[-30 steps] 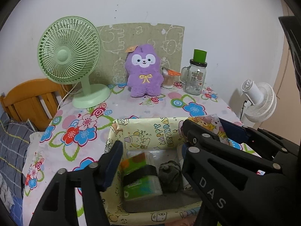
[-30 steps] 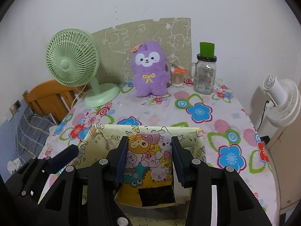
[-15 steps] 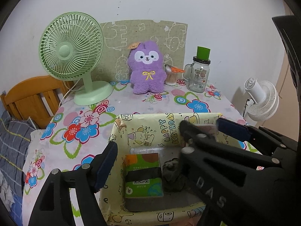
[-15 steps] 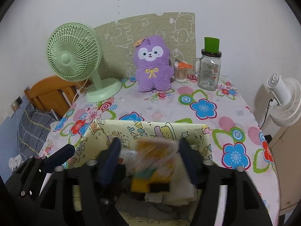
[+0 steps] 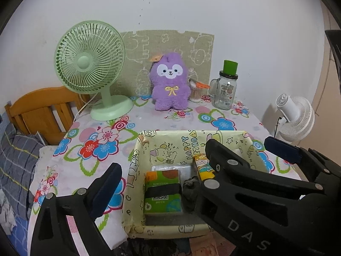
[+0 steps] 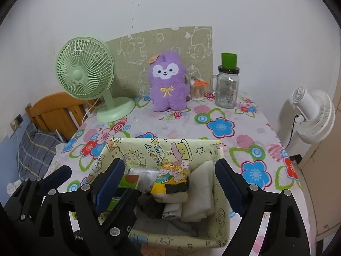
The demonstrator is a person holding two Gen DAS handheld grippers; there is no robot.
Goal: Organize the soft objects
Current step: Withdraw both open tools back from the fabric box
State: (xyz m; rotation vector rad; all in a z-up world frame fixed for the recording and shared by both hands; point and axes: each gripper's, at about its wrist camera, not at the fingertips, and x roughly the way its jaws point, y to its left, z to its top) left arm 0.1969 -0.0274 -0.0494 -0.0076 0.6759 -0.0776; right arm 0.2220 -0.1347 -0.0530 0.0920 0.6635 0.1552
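Legible markings are as follows. The inner back wall of the patterned box point(image 5: 221, 141) carries the words "HAPPY BIRTHDAY" in coloured letters, running in two lines, the second partly cut off; the same lettering appears in the right wrist view point(image 6: 158, 152). A black gripper arm point(image 5: 251, 194) bears the white letters "DAS" on its side. The green tissue pack point(image 5: 163, 189) in the box shows a QR code beside small print too fine to read. The label on the glass jar point(image 5: 224, 89) is illegible.
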